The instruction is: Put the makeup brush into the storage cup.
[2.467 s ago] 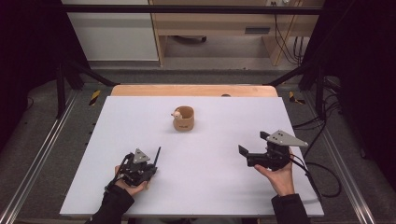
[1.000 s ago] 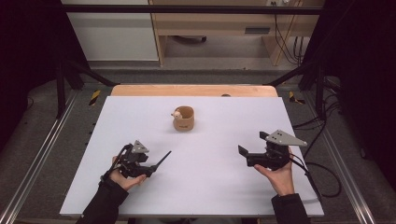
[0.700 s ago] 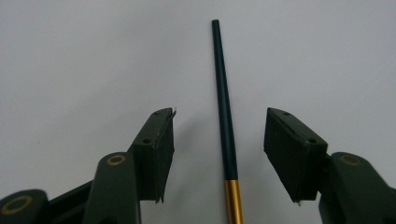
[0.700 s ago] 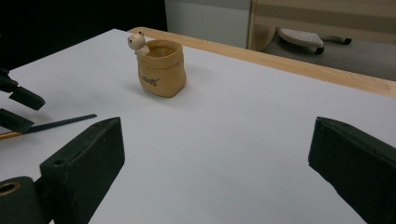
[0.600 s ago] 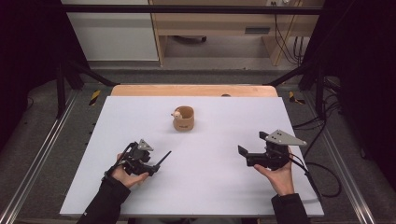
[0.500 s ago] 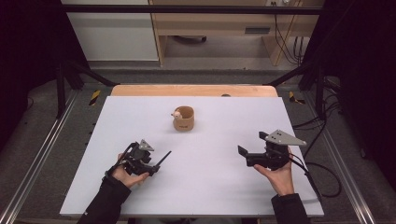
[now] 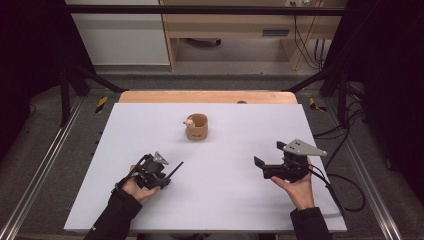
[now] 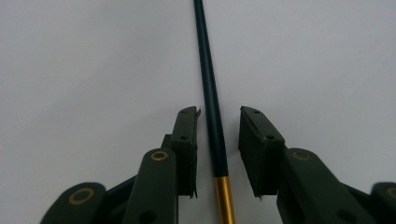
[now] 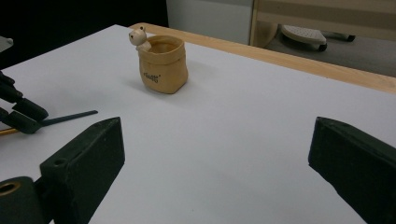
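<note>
Black and slim, with a gold band near its hind end, one pen-like stick lay flat on the white table at the person's near left, its tip aimed toward the middle of the board. The left gripper sat low over it, one jaw on either side of the shaft; the jaws had just been closing, yet a thin gap showed on both sides, so the pads were not pressing the stick yet. From above, that gripper rested in the left hand with the stick poking out ahead of it.

By my reading the step in hand was the pick-up of the stick. The next move would call for closing the last bit squarely on the round shaft, which could roll or slip out if pinched off-centre, then lifting it level.

The right gripper stood wide apart and empty, held low by the right hand at the near right, facing the pot.

Counted: one stick; one tan sack-shaped pot with one small animal figure at its rim, standing well apart toward the far middle; two grippers; two hands
</note>
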The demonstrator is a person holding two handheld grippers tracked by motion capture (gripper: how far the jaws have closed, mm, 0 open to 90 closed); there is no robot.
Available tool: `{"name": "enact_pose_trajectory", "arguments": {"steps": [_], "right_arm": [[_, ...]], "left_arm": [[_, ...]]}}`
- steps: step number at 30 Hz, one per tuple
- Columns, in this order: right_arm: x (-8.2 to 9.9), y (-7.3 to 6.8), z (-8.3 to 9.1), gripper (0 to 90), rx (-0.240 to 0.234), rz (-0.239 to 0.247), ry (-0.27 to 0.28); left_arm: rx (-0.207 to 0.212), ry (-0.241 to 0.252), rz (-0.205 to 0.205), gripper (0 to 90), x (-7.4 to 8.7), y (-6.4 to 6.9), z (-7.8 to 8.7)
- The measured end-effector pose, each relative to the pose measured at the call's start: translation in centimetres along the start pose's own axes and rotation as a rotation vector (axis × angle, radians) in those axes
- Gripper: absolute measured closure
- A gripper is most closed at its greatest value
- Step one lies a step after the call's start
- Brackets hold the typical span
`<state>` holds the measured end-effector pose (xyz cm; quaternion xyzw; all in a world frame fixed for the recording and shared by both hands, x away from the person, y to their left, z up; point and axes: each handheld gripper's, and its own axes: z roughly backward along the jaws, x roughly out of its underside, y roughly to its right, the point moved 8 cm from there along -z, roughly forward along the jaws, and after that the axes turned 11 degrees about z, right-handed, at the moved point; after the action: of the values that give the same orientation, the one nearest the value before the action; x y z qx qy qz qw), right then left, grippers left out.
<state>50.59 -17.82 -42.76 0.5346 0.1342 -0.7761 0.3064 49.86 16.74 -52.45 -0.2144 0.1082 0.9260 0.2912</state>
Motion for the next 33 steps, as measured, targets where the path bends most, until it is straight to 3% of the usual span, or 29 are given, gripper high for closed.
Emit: {"name": "enact_pose_trajectory", "arguments": {"steps": [22,33], "right_arm": [[0.05,-0.06,-0.03,4.1,-0.005,-0.001,-0.005],[0.07,-0.07,-0.04,4.1,-0.008,0.001,-0.005]], "left_arm": [[0.003,-0.016,-0.021,81.4,0.12,0.65,-0.01],[0.003,-0.015,-0.026,82.7,0.11,0.68,0.0]]}}
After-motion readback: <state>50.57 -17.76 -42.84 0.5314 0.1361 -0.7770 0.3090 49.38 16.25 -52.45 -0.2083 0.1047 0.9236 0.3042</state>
